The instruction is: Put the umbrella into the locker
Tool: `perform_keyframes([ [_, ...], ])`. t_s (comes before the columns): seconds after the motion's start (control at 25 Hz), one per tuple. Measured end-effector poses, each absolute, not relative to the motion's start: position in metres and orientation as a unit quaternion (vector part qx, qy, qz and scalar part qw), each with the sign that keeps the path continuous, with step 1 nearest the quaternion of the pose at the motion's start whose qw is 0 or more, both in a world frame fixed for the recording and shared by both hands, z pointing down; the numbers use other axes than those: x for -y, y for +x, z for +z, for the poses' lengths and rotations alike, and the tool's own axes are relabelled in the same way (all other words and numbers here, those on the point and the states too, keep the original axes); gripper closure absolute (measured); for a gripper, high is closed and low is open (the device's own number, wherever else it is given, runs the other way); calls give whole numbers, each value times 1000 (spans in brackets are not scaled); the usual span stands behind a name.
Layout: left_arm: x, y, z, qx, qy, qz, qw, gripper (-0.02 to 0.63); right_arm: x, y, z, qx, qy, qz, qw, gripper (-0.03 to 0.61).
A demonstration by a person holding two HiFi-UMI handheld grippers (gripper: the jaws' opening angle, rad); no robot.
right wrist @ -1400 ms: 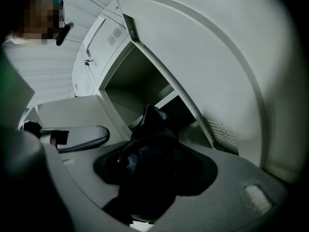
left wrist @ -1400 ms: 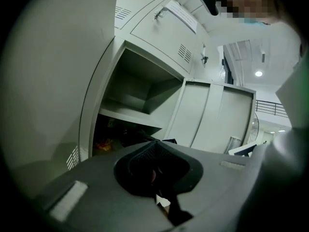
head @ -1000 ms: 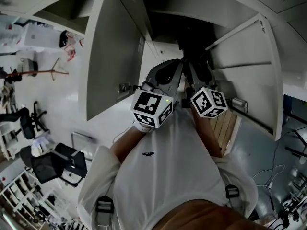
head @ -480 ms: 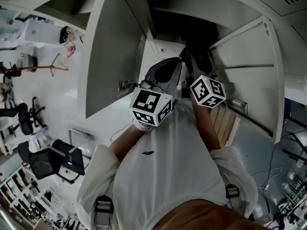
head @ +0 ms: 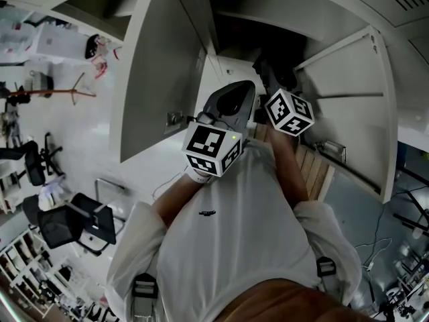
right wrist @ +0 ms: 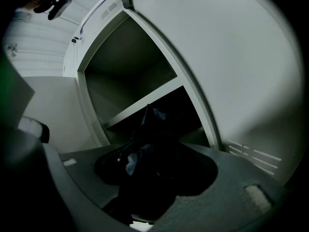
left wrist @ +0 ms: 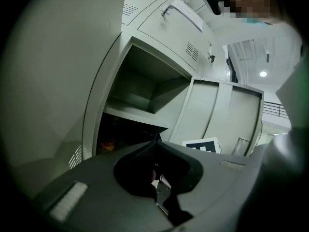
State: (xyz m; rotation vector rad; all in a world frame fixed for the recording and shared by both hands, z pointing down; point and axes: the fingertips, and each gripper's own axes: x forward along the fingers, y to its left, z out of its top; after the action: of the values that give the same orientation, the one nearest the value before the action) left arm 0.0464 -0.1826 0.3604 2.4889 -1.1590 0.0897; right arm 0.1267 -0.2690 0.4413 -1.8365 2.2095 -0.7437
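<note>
In the right gripper view a dark folded umbrella (right wrist: 147,124) sits between the jaws of my right gripper (right wrist: 149,146), which is shut on it. Its tip points at the dark lower compartment of the open locker (right wrist: 140,76), just under a shelf (right wrist: 145,103). From the head view, the right gripper (head: 269,71) reaches into the locker's dark opening (head: 255,35), where the umbrella cannot be made out. My left gripper (head: 248,87) hangs beside it at the locker's front, its grey jaws meeting at the tips (left wrist: 155,139) with nothing between them.
Two open locker doors flank the hands: one at the left (head: 154,66), one at the right (head: 348,92). A slatted wooden board (head: 315,170) lies below the right door. Office chairs (head: 67,227) and a coat stand (head: 60,99) are off to the left.
My right gripper has gone farther up the head view into the locker opening, with the umbrella in it. The left gripper has stayed where it was.
</note>
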Motion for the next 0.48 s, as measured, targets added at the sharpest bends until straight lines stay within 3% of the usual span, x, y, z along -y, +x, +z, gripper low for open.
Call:
perform_keyframes([
  [0.48, 191, 42, 360, 425, 884, 34, 193, 600, 301, 123, 452, -742, -620, -245, 69, 327],
])
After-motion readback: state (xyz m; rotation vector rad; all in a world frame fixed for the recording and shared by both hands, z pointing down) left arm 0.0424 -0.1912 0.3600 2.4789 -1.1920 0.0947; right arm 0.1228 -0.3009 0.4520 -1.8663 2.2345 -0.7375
